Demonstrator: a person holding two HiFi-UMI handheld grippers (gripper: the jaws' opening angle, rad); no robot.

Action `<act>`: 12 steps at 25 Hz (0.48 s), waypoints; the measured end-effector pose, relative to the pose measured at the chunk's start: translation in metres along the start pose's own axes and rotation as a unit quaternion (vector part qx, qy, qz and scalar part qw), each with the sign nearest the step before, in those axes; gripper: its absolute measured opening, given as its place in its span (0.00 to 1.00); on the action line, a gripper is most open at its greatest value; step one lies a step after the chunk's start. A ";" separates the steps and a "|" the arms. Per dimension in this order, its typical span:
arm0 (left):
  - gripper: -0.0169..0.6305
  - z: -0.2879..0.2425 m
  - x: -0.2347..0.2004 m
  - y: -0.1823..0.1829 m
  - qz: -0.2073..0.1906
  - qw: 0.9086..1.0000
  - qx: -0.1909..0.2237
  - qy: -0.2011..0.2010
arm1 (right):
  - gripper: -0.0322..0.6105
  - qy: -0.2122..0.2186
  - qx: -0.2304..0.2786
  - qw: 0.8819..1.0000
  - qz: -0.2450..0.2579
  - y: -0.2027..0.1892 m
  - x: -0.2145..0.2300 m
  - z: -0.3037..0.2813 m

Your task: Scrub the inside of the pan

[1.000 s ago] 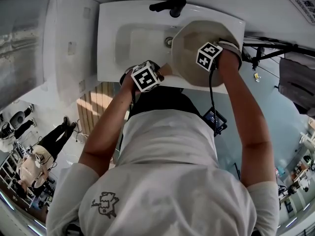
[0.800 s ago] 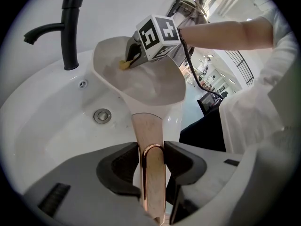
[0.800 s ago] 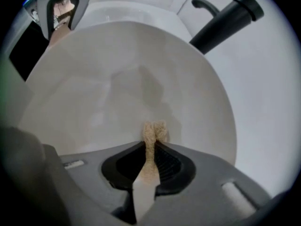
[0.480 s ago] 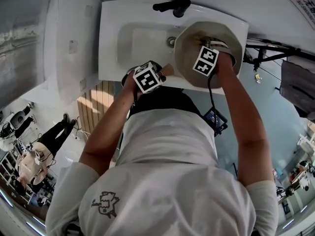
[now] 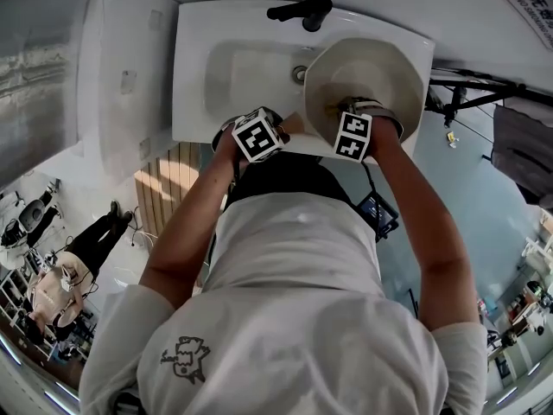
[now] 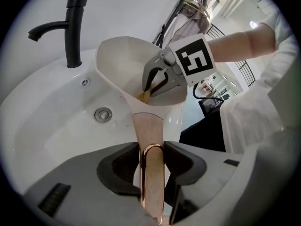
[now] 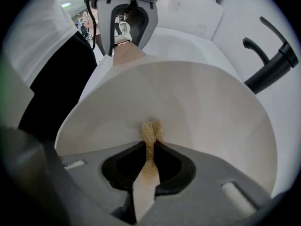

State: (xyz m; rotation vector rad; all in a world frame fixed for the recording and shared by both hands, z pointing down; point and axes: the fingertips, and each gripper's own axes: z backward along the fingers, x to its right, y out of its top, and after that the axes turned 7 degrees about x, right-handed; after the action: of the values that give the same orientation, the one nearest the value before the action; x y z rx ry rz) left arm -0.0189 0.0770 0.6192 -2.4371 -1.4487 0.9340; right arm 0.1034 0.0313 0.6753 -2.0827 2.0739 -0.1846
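Observation:
A cream pan [image 5: 376, 69] is held tilted over the white sink [image 5: 216, 37]. My left gripper [image 6: 151, 158] is shut on its copper handle [image 6: 147, 128], which runs straight between the pads. Inside the pan, my right gripper [image 6: 150, 87] points down near the rim closest to me, shut on a tan scrubber [image 7: 150, 134] whose tip touches the pan's inner wall [image 7: 197, 107]. In the head view the right gripper [image 5: 344, 112] sits under its marker cube and the left gripper [image 5: 282, 128] is at the sink's front edge. The left gripper [image 7: 125, 36] also shows beyond the pan's rim in the right gripper view.
A black faucet [image 5: 299, 11] stands at the back of the sink, with the drain [image 6: 103, 114] below it in the basin. A white counter [image 5: 121, 76] adjoins the sink on the left. A black stand [image 5: 471, 93] is to the right.
My right gripper has slid with the scrubber from the pan's far right side toward the near rim, closer to me, and turned more upright. The left gripper and pan stayed put.

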 end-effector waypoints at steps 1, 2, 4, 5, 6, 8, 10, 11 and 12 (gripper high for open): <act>0.28 0.000 0.001 0.000 0.000 1.000 -0.001 -0.004 | 0.13 0.012 -0.004 1.000 0.000 -0.003 -0.007 0.001; 0.28 0.000 0.002 0.000 0.001 1.000 -0.001 -0.010 | 0.13 0.023 -0.008 1.000 -0.002 -0.007 -0.013 0.003; 0.28 0.000 0.005 0.003 0.001 1.000 -0.003 -0.017 | 0.13 0.043 -0.015 0.999 -0.009 -0.015 -0.021 0.007; 0.28 0.001 0.005 0.003 0.001 1.000 -0.003 -0.018 | 0.13 0.053 -0.019 0.998 -0.013 -0.020 -0.025 0.009; 0.28 0.000 0.006 0.003 0.003 1.000 -0.003 -0.019 | 0.13 0.060 -0.023 0.998 -0.016 -0.024 -0.029 0.011; 0.28 0.000 0.006 0.002 0.011 1.000 0.001 -0.025 | 0.13 0.071 -0.033 0.997 -0.020 -0.034 -0.034 0.014; 0.28 0.000 0.007 0.001 0.016 0.999 0.000 -0.030 | 0.13 0.077 -0.050 0.996 -0.021 -0.047 -0.036 0.018; 0.28 0.000 0.007 0.001 0.016 0.999 -0.002 -0.031 | 0.13 0.078 -0.059 0.995 -0.021 -0.054 -0.035 0.021; 0.28 0.001 0.007 0.001 0.015 0.999 -0.005 -0.031 | 0.13 0.079 -0.067 0.994 -0.022 -0.061 -0.033 0.023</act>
State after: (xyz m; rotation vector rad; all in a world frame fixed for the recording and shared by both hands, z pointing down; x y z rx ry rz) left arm -0.0162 0.0821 0.6154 -2.4653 -1.4432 1.0204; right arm 0.1677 0.0652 0.6682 -2.2613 2.1873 -0.2283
